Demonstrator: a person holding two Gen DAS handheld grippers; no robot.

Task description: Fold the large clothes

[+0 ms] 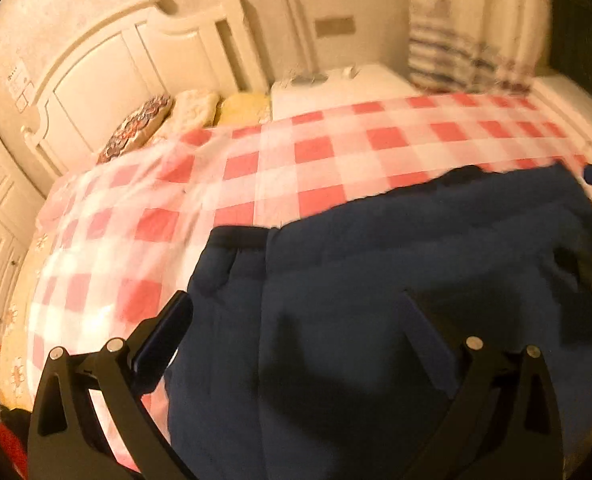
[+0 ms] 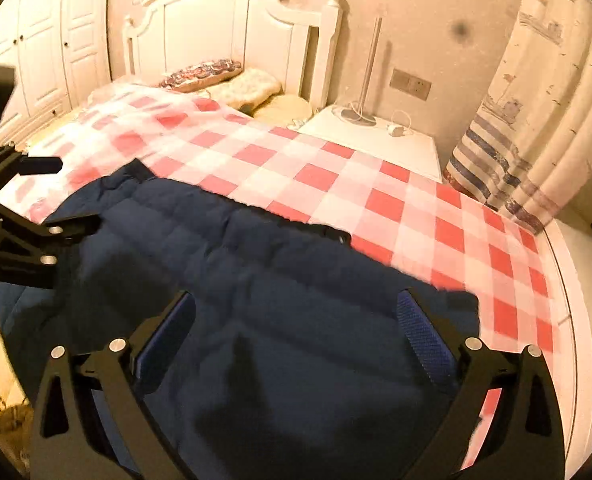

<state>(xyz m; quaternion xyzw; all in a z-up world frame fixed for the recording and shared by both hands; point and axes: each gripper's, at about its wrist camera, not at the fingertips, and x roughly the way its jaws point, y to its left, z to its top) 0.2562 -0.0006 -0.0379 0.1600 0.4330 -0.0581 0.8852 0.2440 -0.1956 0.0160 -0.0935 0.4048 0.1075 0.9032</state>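
On the checked bed (image 2: pixel 336 184), I am hovering both wide, empty claws (image 1: pixel 296 320) (image 2: pixel 296 320) over the navy coat (image 2: pixel 256 280), seeking its six o'clock hem.

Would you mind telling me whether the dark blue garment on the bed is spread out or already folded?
Cannot tell for certain: the dark blue garment lies fairly flat across the checked bedcover, but its near part is hidden.
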